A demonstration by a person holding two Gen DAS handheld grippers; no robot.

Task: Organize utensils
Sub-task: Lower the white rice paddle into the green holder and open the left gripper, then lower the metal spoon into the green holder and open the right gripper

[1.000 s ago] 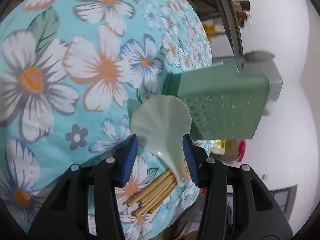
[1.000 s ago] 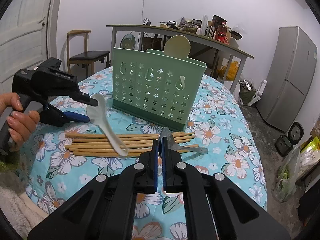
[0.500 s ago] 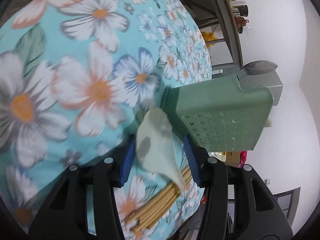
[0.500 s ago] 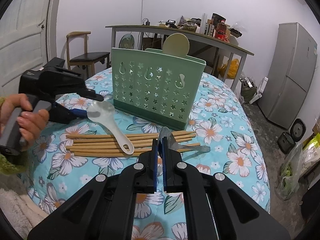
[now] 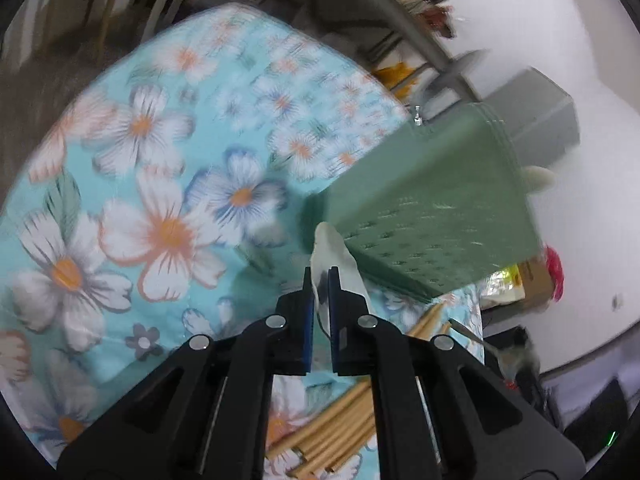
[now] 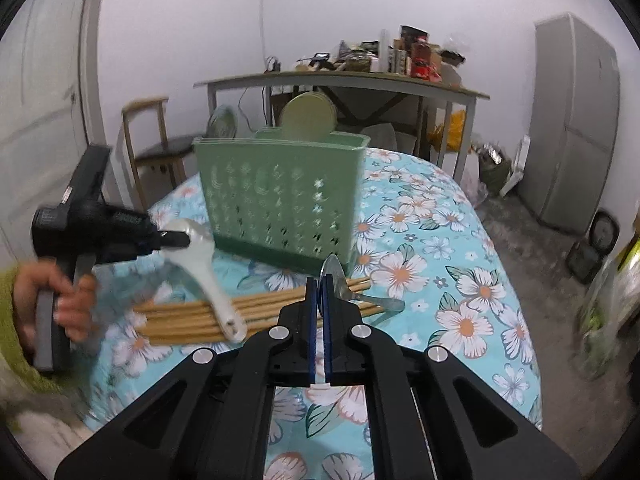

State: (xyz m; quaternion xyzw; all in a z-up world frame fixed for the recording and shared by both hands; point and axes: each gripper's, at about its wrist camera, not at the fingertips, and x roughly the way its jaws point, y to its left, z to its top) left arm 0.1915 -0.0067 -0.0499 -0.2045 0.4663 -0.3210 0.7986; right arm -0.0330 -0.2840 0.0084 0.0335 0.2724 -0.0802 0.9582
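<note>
You are pinching the metal spoon (image 6: 340,278) in your right gripper (image 6: 319,300). Your left gripper (image 5: 320,284) has just been closing and is now clamping the white spoon (image 5: 332,252), lifting its bowl off the chopsticks (image 6: 192,316); next, the green holder (image 6: 280,196). Only the right view is showing your hand (image 6: 60,300) and the handle end trailing by the chopsticks.

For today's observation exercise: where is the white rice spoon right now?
In the right wrist view the white rice spoon sits left of centre, its bowl clamped in the left gripper, handle slanting down over the chopsticks, just left of the green utensil holder.
</note>
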